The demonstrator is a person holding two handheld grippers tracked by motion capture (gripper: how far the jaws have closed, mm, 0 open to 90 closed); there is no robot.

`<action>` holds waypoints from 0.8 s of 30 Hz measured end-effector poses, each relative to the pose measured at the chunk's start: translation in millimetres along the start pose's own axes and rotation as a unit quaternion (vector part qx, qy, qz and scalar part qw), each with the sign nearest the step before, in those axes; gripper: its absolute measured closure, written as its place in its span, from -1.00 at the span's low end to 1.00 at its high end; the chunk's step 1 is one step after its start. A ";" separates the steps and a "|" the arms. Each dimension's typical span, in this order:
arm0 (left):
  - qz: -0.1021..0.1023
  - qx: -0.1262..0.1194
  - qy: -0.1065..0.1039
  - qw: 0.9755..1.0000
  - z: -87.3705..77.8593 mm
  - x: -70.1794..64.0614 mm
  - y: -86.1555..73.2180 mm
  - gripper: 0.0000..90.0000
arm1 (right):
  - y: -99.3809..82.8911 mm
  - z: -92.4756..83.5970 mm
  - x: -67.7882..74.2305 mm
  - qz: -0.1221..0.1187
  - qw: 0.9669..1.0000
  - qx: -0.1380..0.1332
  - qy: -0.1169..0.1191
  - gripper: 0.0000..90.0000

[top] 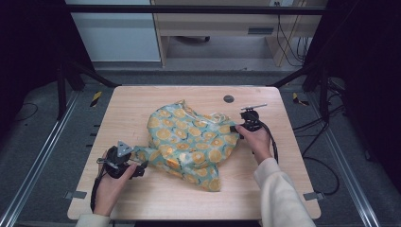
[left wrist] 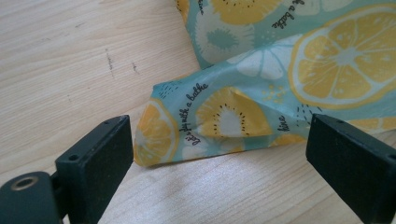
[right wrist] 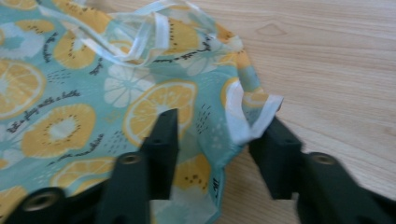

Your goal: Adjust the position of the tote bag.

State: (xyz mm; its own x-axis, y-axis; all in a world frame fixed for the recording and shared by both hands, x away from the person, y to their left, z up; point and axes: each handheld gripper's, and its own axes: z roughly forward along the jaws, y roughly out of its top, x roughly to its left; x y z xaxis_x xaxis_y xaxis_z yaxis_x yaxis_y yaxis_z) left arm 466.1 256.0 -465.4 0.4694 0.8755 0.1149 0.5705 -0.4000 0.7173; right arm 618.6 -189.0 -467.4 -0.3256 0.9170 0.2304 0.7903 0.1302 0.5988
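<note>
Right gripper [right wrist: 212, 140] astride cloth bag's white-trimmed edge [right wrist: 252, 112], jaws part-closed round fold, pads not clearly pinching. Left gripper [left wrist: 219, 154] jaws wide apart, bag's corner [left wrist: 187, 130] lying between, untouched. Bag [top: 191, 142], teal with lemon slices, rumpled mid-table [top: 142, 194], left gripper at its near-left corner, right gripper [top: 239, 127] at its far-right edge.

Tongs [right wrist: 212, 140] straddle the lemon-print cloth's [right wrist: 93, 102] white-edged corner on the table [right wrist: 336, 60].
</note>
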 end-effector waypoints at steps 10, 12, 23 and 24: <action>-0.004 -0.016 -0.003 1.000 -2.9 0.0 2.9 -0.83 | -2.2 -30.5 28.1 -0.083 0.994 -0.074 0.024 0.95; -0.004 -0.017 -0.004 1.000 -3.2 0.2 3.3 -0.83 | -4.6 -38.8 35.7 -0.099 0.991 -0.085 0.032 0.95; 0.011 -0.022 -0.006 1.000 -4.0 -0.7 6.9 -0.83 | -14.2 -71.1 63.9 -0.147 0.978 -0.127 0.074 0.95; 0.016 -0.022 -0.007 1.000 -5.0 -1.0 8.1 -0.83 | -14.4 -73.3 66.1 -0.150 0.978 -0.128 0.076 0.95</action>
State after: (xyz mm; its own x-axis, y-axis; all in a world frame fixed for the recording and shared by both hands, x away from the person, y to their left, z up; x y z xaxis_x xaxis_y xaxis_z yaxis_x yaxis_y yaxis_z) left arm 466.8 253.2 -456.3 0.4970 0.8582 0.1285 0.5245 -0.4151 0.7434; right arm 547.6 -157.9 -404.5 -0.6110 0.7832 0.1154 0.4990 0.2678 0.8242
